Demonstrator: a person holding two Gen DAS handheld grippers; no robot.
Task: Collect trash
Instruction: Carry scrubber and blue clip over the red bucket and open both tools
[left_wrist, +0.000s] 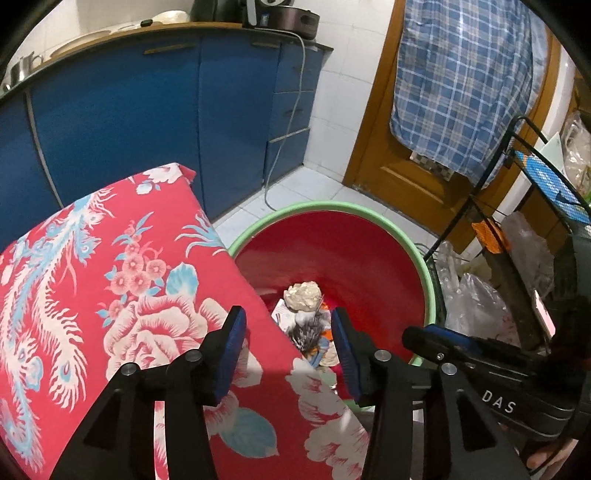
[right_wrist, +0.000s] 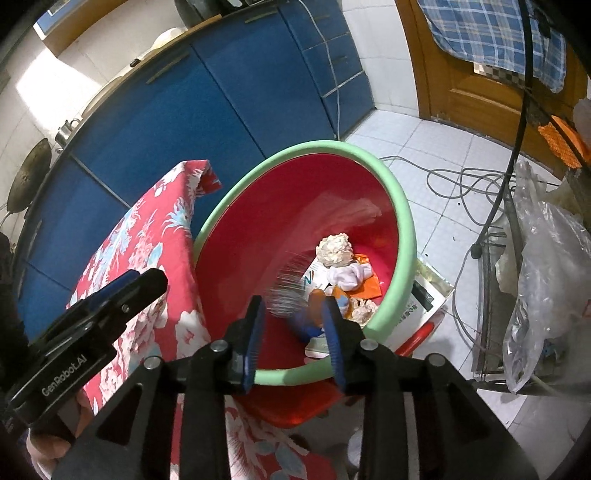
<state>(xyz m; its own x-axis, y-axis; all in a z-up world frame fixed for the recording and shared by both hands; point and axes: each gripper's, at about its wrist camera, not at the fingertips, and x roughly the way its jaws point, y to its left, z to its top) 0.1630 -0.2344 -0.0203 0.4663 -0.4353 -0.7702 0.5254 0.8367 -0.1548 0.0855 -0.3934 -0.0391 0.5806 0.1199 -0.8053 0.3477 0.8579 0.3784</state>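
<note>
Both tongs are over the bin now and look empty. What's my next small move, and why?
Probably lift both tongs back toward the table to look for more trash. The left tongs and right tongs stand open with nothing pinched, right above the bin, where a blurred piece seems to be dropping onto the crumpled paper. Nothing here is left to release.

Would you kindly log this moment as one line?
left gripper: jaws open, empty | right gripper: jaws open, empty | green-rimmed red plastic tub: holds crumpled white paper ball

Both grippers, left (left_wrist: 288, 332) and right (right_wrist: 293, 317), angle downward, jaws apart.
</note>
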